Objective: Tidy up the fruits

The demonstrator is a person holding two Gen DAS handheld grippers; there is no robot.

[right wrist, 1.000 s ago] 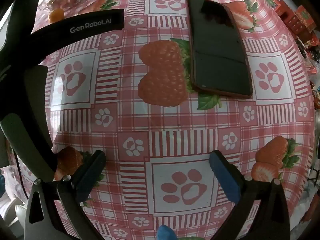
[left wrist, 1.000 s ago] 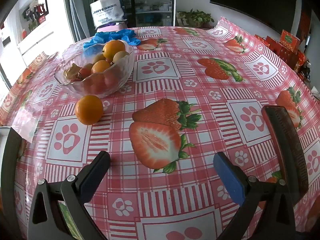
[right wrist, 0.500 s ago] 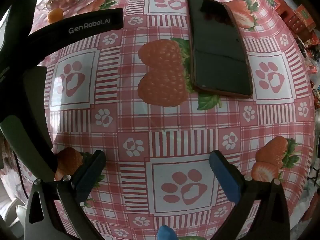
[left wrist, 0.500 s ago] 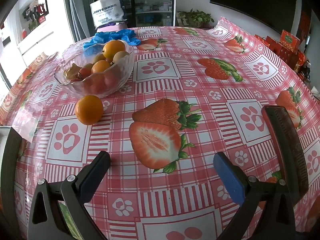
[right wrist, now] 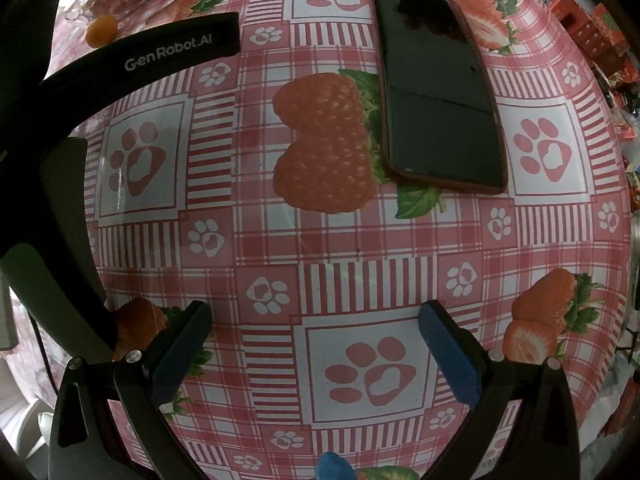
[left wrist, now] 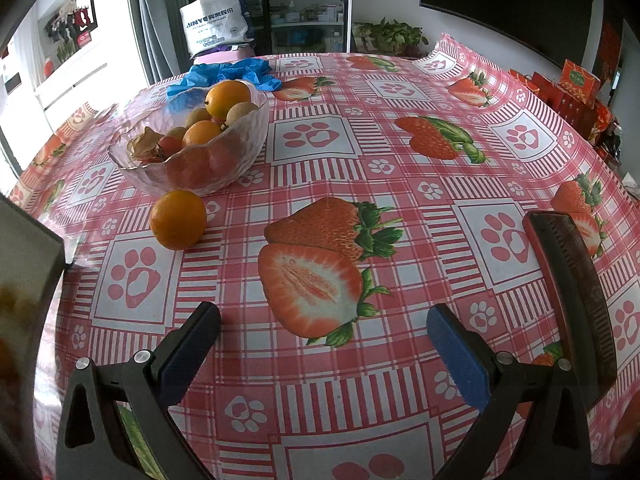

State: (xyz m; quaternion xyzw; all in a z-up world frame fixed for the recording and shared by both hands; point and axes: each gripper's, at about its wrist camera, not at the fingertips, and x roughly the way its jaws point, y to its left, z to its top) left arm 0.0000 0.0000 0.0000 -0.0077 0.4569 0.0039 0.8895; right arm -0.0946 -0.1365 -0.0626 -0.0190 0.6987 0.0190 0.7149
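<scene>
1. We're over the strawberry-print tablecloth, and our left gripper hangs above it with its tongs spread wide and nothing between them.
2. Our right gripper is the same story: tongs apart, empty, above a paw-print square, with a dark phone lying flat on the far side.
3. The loose orange sits on the cloth just beside the near wall of the glass bowl, far and left of the left gripper; whether it touches the glass, we can't tell.
4. The bowl already holds oranges and smaller fruit, so we judge the loose one belongs in there.
5. To do it well, we'd swing left, centre the orange between the pads, close gently because it can roll, then lift clear over the rim before lowering.
6. We'd watch the bowl wall: a wide-open tong could nudge it.
7. Hard to read: the small fruits low in the bowl blur behind the textured glass.
8. The left edge of the left view is blocked by a dark, blurred shape, and the right view catches the bowl only as a smear at its far left.
</scene>
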